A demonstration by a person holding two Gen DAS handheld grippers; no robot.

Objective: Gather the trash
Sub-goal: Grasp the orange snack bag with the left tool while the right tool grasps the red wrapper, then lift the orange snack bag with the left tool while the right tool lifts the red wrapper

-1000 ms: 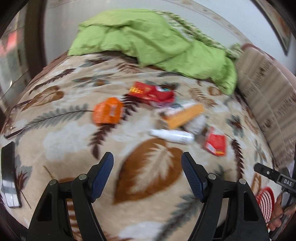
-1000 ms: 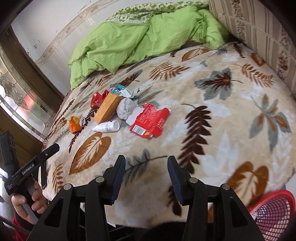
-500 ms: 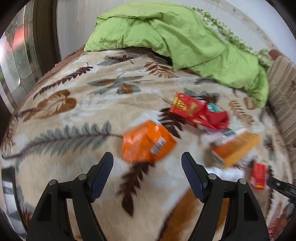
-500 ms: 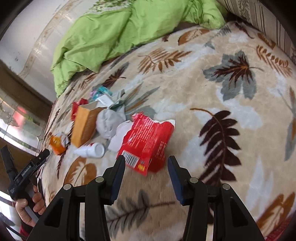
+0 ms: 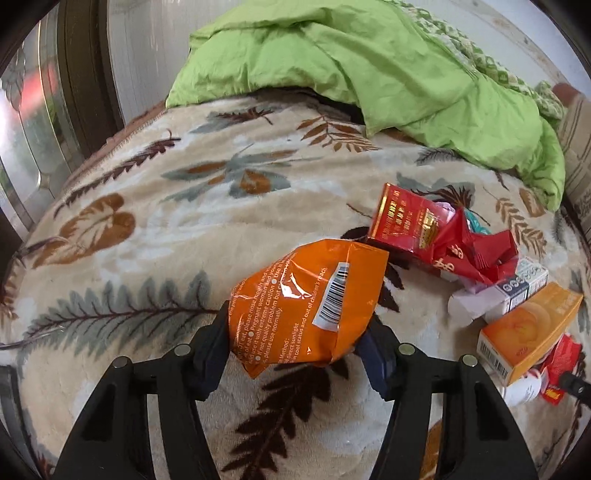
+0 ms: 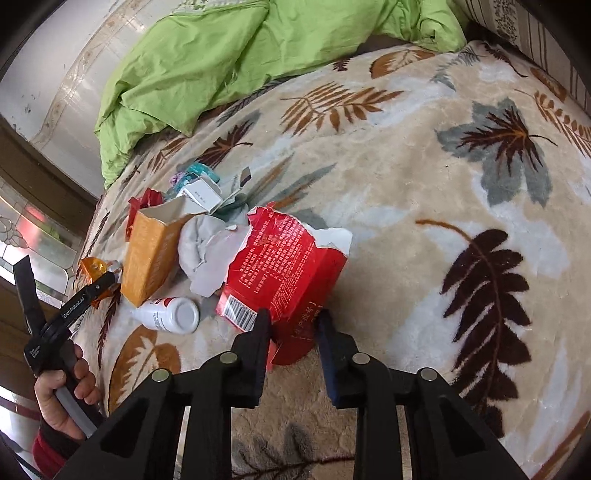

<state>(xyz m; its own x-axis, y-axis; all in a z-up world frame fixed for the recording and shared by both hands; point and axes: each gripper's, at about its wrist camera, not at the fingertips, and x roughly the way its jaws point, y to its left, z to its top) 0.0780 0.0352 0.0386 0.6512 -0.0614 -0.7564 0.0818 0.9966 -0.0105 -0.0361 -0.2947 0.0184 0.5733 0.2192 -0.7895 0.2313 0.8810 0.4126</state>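
Trash lies in a heap on a leaf-patterned blanket (image 5: pixel 147 229). My left gripper (image 5: pixel 299 332) has its jaws on either side of an orange foil packet (image 5: pixel 306 302); they look closed against it. My right gripper (image 6: pixel 291 325) has its jaws around the near edge of a torn red carton (image 6: pixel 284 269). Beside that carton lie a white bottle (image 6: pixel 170 315), an orange box (image 6: pixel 151 254) and a grey crumpled wad (image 6: pixel 201 240). In the left wrist view a red box with red wrappers (image 5: pixel 424 232) and the orange box (image 5: pixel 528 332) lie to the right.
A green quilt (image 5: pixel 369 74) is bunched at the far end of the bed. A striped headboard (image 6: pixel 535 33) runs along the right side. A window with a dark frame (image 5: pixel 44 96) is at the left. A small white box (image 6: pixel 201 194) lies behind the heap.
Both grippers moved forward into the trash. The left jaws now bracket the orange packet and the right jaws have narrowed around the red carton's edge.
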